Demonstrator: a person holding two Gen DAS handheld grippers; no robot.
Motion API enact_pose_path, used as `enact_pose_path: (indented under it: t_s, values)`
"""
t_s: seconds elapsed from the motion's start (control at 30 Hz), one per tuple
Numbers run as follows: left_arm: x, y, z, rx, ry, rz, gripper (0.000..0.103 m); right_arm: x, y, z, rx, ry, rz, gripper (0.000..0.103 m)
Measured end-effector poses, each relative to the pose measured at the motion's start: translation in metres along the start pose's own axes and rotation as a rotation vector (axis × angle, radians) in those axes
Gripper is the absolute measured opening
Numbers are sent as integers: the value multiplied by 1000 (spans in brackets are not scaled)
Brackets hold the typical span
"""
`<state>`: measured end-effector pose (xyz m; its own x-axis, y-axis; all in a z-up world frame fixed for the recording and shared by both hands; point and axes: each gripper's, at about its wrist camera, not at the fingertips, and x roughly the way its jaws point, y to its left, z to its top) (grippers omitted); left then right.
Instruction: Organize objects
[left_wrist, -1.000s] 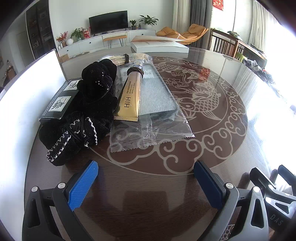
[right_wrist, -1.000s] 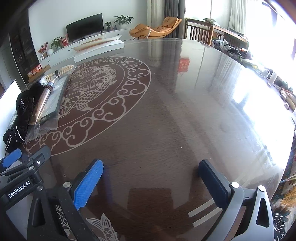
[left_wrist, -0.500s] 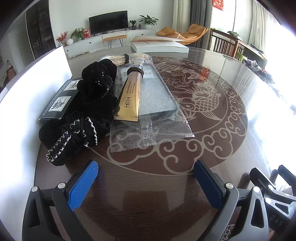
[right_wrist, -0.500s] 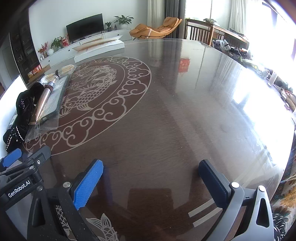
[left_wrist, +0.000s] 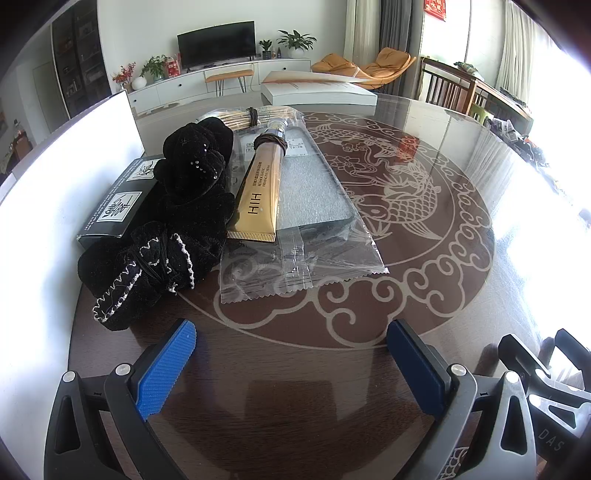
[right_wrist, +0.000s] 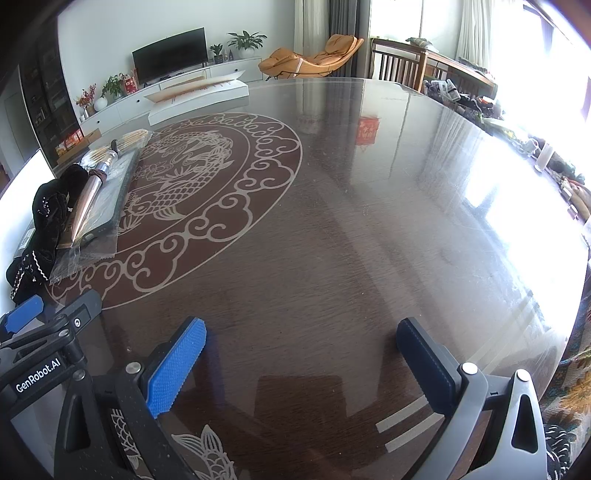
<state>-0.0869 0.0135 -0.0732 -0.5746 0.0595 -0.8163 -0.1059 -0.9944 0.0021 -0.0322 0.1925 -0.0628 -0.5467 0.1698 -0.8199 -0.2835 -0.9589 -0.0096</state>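
Note:
A cluster of items lies on the dark round table (left_wrist: 461, 258) ahead of my left gripper (left_wrist: 291, 347), which is open and empty. A gold tube (left_wrist: 260, 195) rests on a clear plastic packet (left_wrist: 303, 218) with a grey pad inside. Left of it sit black fabric scrunchies (left_wrist: 177, 221), partly covering a black box (left_wrist: 118, 199). Behind them lies a bundle of thin sticks (left_wrist: 247, 116). My right gripper (right_wrist: 301, 345) hangs open over bare table, well right of the cluster; the tube (right_wrist: 88, 199) and scrunchies (right_wrist: 44, 221) show at its far left.
A white board (left_wrist: 55, 192) stands along the left side of the items. A flat white box (left_wrist: 317, 92) lies at the table's far edge. Chairs and a cluttered sideboard (right_wrist: 454, 85) stand beyond the right rim. The left gripper's body (right_wrist: 40, 350) shows beside the right one.

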Motion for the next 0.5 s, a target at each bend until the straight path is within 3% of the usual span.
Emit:
enact_pose_path:
  t_s: [0.5]
  values:
    - [0, 0, 0, 0, 0, 0, 103, -1, -1, 0, 1, -3, 0, 103]
